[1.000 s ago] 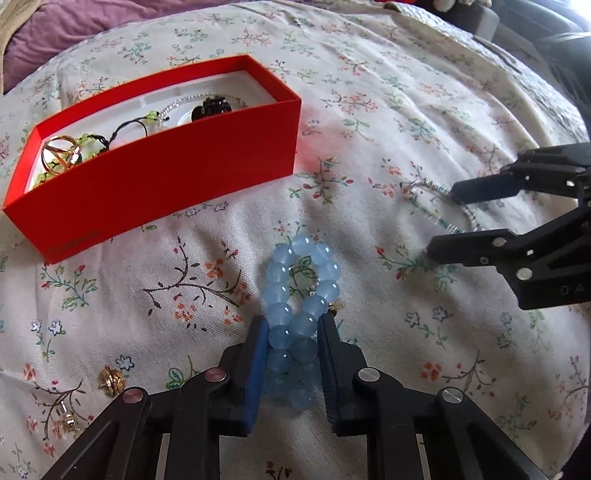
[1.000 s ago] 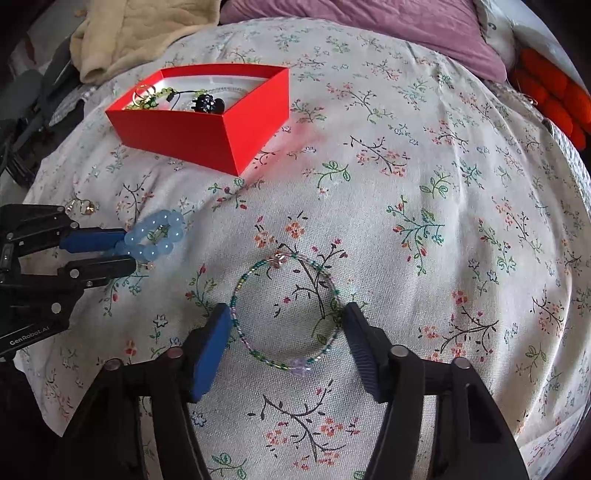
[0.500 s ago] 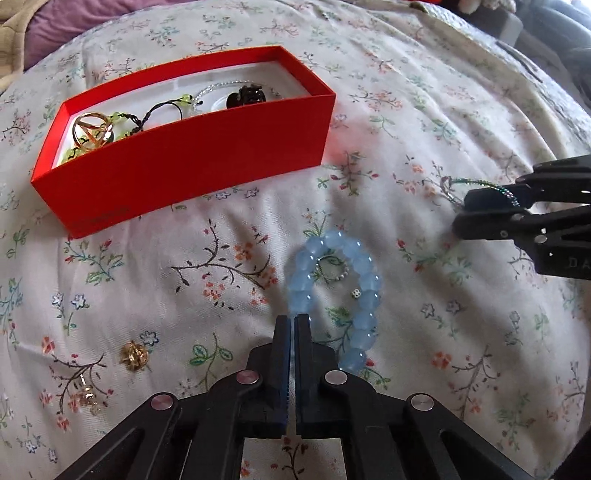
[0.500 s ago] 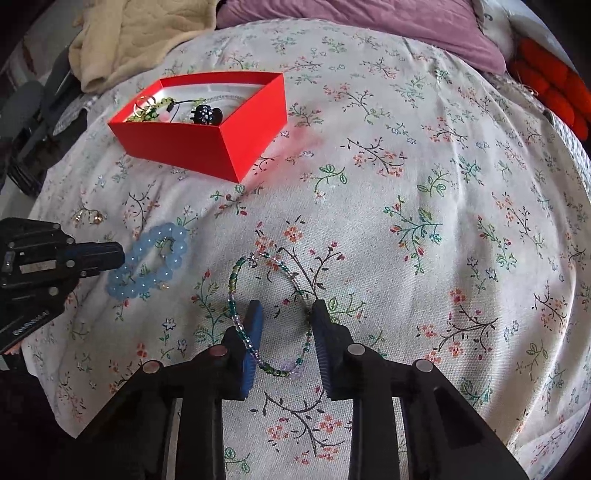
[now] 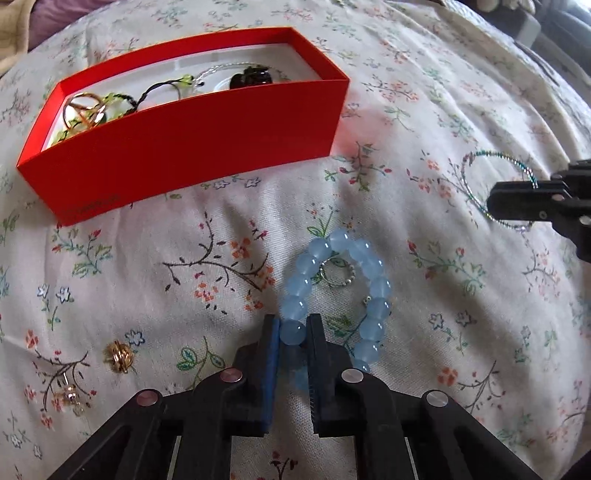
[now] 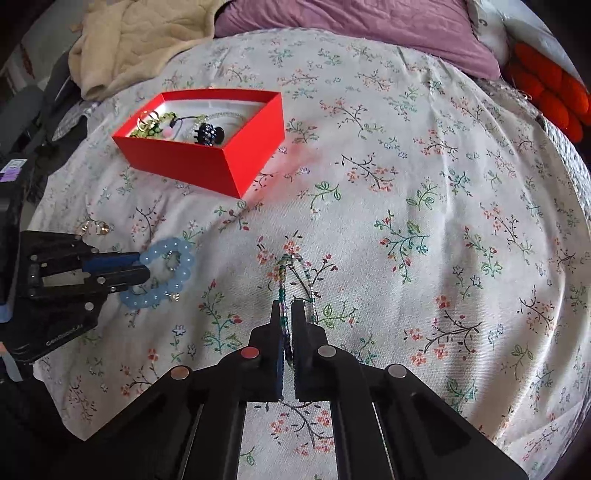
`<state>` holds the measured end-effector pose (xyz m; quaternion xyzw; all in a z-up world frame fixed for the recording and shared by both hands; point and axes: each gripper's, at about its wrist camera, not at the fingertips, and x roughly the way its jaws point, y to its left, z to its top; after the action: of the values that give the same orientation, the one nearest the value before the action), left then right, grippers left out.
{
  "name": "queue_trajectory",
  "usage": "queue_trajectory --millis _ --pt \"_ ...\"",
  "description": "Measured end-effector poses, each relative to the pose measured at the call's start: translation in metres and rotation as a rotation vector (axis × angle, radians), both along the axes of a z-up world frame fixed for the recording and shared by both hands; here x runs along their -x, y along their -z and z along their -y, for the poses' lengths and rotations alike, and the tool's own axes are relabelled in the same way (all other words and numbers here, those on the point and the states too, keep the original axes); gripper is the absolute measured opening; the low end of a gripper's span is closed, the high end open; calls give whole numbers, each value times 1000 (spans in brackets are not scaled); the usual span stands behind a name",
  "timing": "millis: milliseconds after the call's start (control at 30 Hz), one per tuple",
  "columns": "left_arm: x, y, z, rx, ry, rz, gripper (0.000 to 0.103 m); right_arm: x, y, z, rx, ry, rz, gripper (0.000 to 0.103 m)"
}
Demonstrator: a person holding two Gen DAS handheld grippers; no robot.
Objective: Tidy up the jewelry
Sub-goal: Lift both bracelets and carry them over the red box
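Observation:
A red box [image 5: 184, 140] [image 6: 255, 151] holding several pieces of jewelry sits on the floral bedspread. In front of it lies a pale blue bead bracelet [image 5: 373, 291] [image 6: 184, 264] with a small silver ring [image 5: 338, 275] inside its loop. My left gripper [image 5: 293, 321] [image 6: 142, 266] has one blue bead pinched between its pads, and its jaws are opening slightly. My right gripper [image 6: 285, 306] [image 5: 495, 199] is shut on a thin green and purple beaded bracelet [image 6: 306, 273] [image 5: 469, 162], whose loop is squeezed narrow on the cloth.
Two small gold earrings [image 5: 119, 356] [image 5: 72, 397] lie on the spread left of my left gripper. A beige blanket [image 6: 140, 40], a purple pillow [image 6: 351, 22] and an orange cushion [image 6: 546, 92] lie along the far edge of the bed.
My left jaws let the blue bracelet go, shut empty beside it, and now pinch a single bead. My right jaws closed from wide around the thin bracelet onto its strand.

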<state>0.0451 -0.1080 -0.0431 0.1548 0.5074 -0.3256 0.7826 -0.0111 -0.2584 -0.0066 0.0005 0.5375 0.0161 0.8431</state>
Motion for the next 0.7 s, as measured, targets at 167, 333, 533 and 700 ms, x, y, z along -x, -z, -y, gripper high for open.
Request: queue_trajectory --millis 167,333,533,700 --pt "0 -7 -4 15 -30 -22 8 2 -7 -1 -8 14 -6 3" --pt "-1 -21 -10 56 -61 -33 8 1 -12 1 -27 48 -27 3" --pt "0 -38 -17 96 -81 -29 8 2 -20 7 -78 90 -34 3" --pt "-1 -51 -22 133 -89 -26 8 0 -26 9 -91 114 -34 3"
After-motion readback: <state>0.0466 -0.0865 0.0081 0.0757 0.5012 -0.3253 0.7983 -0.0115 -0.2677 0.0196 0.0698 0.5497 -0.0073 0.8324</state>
